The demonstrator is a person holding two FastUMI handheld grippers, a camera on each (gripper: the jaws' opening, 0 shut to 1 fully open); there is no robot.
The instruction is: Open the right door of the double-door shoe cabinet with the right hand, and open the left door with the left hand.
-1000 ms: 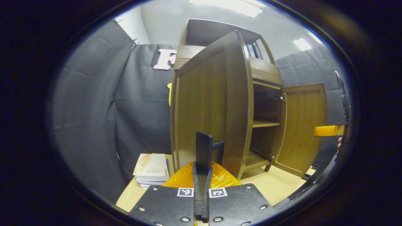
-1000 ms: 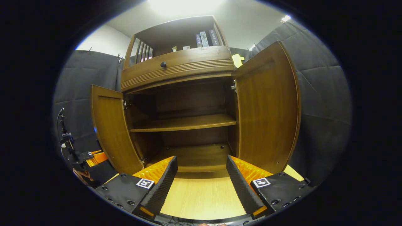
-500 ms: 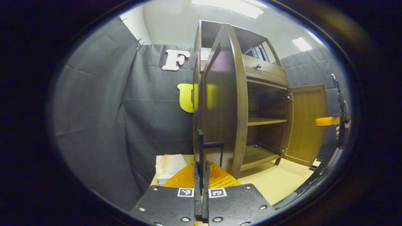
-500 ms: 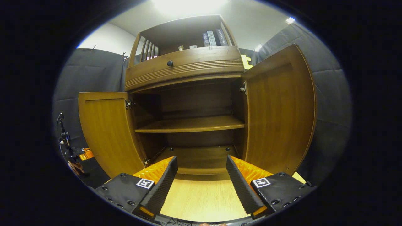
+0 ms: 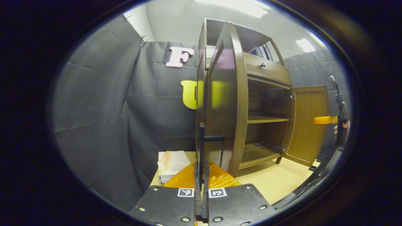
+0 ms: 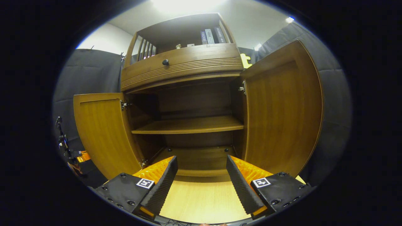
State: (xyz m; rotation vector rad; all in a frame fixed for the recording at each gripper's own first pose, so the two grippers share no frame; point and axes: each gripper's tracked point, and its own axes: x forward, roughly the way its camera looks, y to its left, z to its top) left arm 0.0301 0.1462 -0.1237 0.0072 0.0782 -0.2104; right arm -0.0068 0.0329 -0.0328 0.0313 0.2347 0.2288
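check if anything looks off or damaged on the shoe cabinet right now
Nothing stands out. Both the left door and right door stand wide open and look straight on their hinges. The left gripper is shut on the left door's handle; the right gripper is open.

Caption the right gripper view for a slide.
Open right tool faces the shoe cabinet, its left door and right door swung wide, shelf bare.

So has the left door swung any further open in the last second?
Yes. In the right gripper view the left door has swung outward from the shelf, now showing its inner face broadside. The left gripper is shut on its handle.
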